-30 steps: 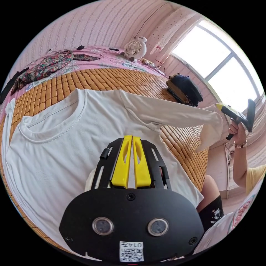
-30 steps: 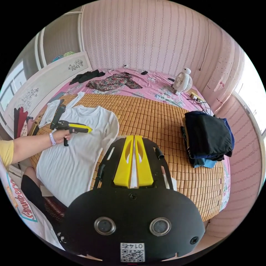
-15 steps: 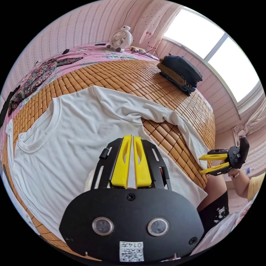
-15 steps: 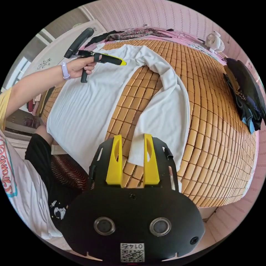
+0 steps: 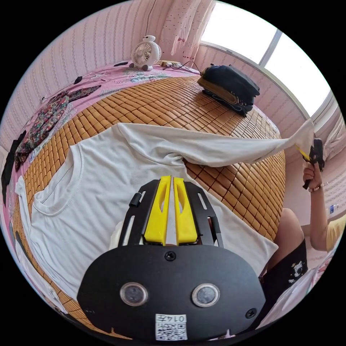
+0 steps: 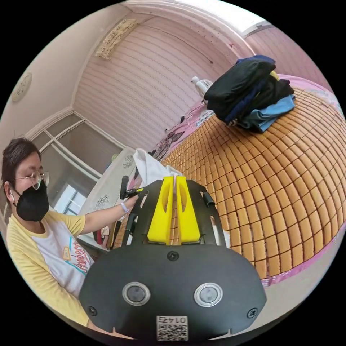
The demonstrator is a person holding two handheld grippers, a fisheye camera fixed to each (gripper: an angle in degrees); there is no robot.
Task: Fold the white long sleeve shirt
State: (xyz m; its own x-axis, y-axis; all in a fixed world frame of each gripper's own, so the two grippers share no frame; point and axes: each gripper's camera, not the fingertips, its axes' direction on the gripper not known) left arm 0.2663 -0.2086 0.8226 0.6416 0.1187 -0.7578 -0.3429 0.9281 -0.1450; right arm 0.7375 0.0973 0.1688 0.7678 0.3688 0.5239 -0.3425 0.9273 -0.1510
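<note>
I have the white long sleeve cotton shirt (image 5: 108, 183) lying front-up on the woven bamboo mat (image 5: 169, 104) that covers the bed. Its round neckline sits toward the left of the left gripper view and its hem toward the lower right, by my knee, so the body's long axis runs from collar to hem across that view. One sleeve (image 5: 216, 147) is lifted off the mat and stretched away from the shoulder toward the window side. Its cuff end is clamped in my right tongs (image 5: 305, 154), whose yellow jaws look pressed together on the fabric in both views. My left tongs (image 5: 172, 180) hover over the chest with the jaws together, holding nothing.

To do this step well, I judge I should keep the sleeve taut so it does not twist, then carry the cuff back across the chest so the sleeve lies flat on the body. The left tongs could press the shoulder seam down to hold the fold line.

A folded pile of dark clothes (image 5: 230, 88) sits well apart, near the window.
</note>
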